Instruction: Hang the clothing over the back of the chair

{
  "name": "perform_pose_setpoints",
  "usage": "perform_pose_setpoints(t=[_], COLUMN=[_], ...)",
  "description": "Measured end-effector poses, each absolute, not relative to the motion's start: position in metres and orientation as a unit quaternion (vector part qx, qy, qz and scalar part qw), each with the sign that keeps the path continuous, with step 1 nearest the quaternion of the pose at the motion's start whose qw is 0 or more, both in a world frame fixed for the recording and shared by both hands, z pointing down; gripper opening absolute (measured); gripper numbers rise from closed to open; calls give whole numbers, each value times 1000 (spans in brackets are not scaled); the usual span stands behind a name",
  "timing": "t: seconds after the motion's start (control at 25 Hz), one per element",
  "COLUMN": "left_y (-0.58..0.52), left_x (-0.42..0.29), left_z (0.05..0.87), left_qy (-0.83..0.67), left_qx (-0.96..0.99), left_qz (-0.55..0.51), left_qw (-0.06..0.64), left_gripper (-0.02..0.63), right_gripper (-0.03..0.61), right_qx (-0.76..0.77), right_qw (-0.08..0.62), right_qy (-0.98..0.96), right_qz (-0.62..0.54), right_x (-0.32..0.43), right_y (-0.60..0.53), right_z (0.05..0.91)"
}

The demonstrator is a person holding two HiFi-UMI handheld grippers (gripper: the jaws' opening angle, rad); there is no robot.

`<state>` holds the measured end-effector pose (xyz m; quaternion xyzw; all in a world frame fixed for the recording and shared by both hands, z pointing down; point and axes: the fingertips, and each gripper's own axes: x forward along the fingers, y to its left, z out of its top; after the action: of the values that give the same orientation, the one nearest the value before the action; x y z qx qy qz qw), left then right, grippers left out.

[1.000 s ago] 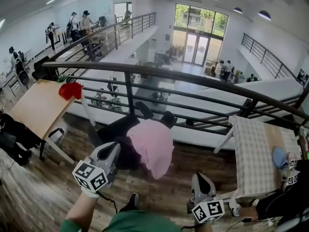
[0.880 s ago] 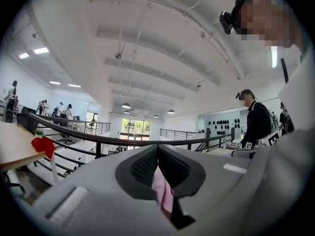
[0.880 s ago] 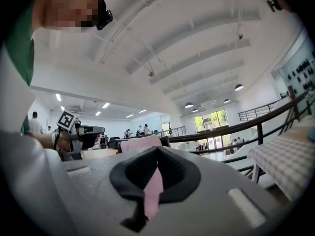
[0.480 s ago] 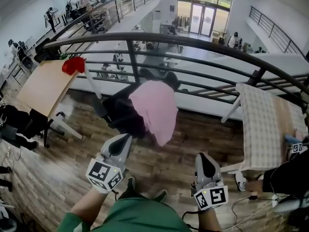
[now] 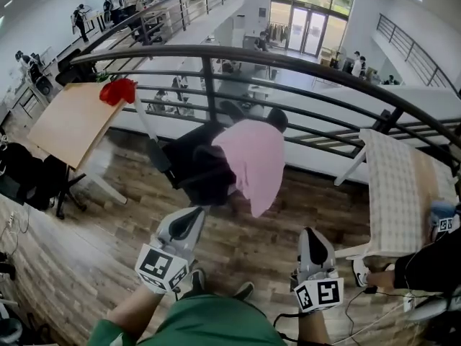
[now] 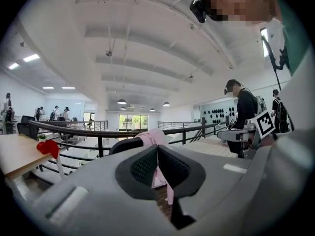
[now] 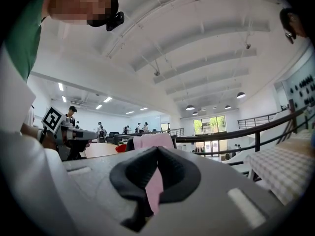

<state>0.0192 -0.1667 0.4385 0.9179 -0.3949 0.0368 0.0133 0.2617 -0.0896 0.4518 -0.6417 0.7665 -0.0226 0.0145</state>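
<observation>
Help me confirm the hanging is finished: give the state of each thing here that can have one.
Chair: upright, back covered.
Pink garment: draped over the chair's back, hanging free.
Left gripper: shut, empty, short of the chair.
Right gripper: shut, empty, short of the chair.

No words or numbers are legible; only square black-and-white markers on the left claw and right claw.
</observation>
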Motion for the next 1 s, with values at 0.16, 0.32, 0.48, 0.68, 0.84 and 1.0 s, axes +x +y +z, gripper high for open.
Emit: perform_pose_setpoints(t=[0.16,0.32,0.48,0.68,0.84,1.0], left_y=[-176,-187,-200,-211,-216,-225], left_x=[-28,-54,-65,-73,-79,-90], left_z=[445,451,455,456,461,462], left_qy=[-414,-414,-407,-401,-404,-404], left_qx=[909,909,912,914,912,912], left_qz=[35,26,18,9,7,7], left_qw=[37,42,50,58,64,65], left_gripper=[12,12,12,12,12,12], right_gripper=[3,3,3,3,3,3], right_qx=[-648,-650,-653,-653,-653,-654], right_qw=[8,-8,-20,-29,-34,-34], right_qy=[761,760,757,757,756,755], right_qz=[-22,-16,-9,-4,-3,-1], right_x=[237,216,200,188,184,174], right_y=[-98,-110,-122,-131,-134,-143], right_z=[450,447,443,440,441,439])
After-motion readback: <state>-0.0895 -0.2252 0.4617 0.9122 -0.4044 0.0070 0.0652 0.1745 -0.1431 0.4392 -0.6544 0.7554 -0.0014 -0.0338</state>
